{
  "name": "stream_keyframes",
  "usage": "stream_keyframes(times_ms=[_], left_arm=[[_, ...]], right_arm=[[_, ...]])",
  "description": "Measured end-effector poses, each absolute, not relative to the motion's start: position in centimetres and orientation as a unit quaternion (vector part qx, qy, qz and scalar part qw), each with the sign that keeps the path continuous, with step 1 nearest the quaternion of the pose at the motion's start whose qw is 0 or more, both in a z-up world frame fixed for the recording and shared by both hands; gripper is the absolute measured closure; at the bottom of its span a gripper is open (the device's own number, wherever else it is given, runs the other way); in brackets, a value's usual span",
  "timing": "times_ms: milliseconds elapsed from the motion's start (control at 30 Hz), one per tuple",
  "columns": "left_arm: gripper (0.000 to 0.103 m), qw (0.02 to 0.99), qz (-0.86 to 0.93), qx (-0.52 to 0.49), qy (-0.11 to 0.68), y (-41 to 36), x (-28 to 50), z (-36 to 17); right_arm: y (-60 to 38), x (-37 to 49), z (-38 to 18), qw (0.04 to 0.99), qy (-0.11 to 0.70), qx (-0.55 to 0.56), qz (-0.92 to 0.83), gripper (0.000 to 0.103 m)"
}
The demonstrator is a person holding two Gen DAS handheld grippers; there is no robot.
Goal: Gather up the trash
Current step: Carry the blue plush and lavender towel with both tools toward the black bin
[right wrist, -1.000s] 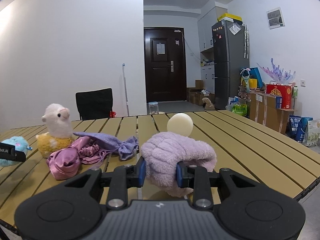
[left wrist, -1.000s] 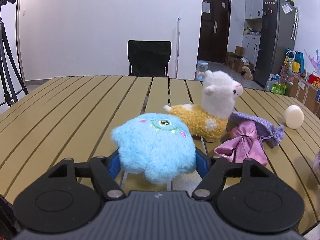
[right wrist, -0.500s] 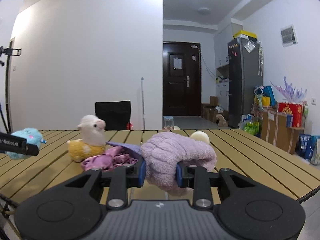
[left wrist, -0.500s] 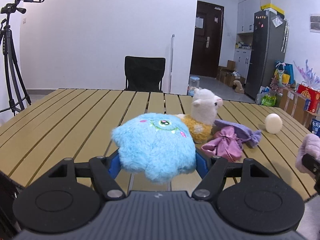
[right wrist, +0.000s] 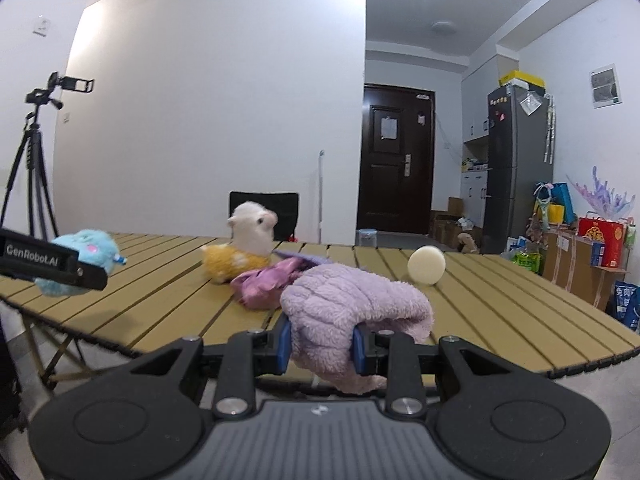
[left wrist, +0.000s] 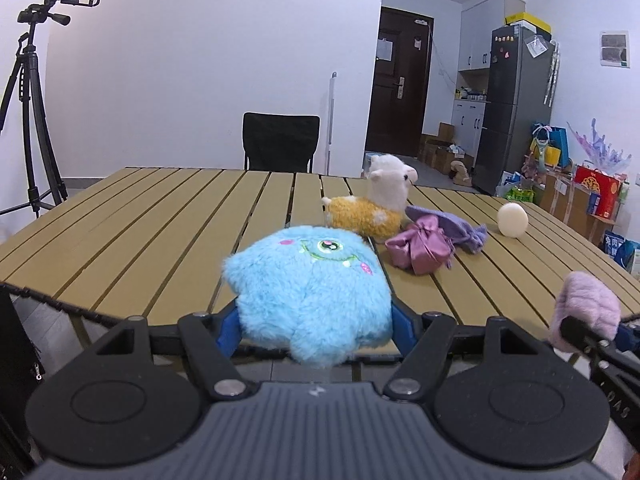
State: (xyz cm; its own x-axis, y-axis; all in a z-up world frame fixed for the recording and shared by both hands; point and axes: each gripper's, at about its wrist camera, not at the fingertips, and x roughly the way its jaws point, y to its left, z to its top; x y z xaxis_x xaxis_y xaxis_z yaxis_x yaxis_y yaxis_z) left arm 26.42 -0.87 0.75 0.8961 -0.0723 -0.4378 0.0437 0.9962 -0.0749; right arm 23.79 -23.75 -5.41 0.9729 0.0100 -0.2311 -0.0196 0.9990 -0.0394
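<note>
Left wrist view shows the slatted wooden table [left wrist: 160, 216] now mostly ahead of and below the tool, where a second ago the same view sat low over the slats; both hands have drawn back past the near edge, each with its load lifted clear. I take that to mean two items are collected and on their way to a bin that neither view shows.

Largest of what is carried is the blue monster plush [left wrist: 308, 292], squeezed between the jaws of the left gripper [left wrist: 312, 328]. The right gripper [right wrist: 320, 344] is clamped on the lilac fleece cloth [right wrist: 352, 320], which droops over its fingers; the same cloth shows at the right edge of the left view.

Left on the table, clustered near the middle: the alpaca plush [left wrist: 376, 204], a purple knit cloth [left wrist: 452, 224] just beside it, and a pink satin pouch [left wrist: 420, 248] touching that cloth. The cream ball [left wrist: 512, 220] sits apart to the right. These, as I judge, remain to be gathered.

Nothing blocks the carry itself. A black chair [left wrist: 280, 142] stands beyond the far edge, and a tripod with camera [left wrist: 32, 120] at the left.
</note>
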Motion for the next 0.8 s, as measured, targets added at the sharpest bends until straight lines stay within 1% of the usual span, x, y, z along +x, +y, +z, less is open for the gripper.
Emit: stream_keyframes(times_ms=[333,800], left_arm=[[0.031,0.968,-0.038,-0.015,0.247,-0.6,22.1,-1.4],[0.031,0.952,-0.033,0.005,0.303,0.3,19.2,-5.2]], right_arm=[[-21.4,20.0,-7.9,0.986,0.159,-0.032,0.041,0.075],[-19.8,17.0,-11.9,0.967,0.242,-0.029,0.069,0.075]])
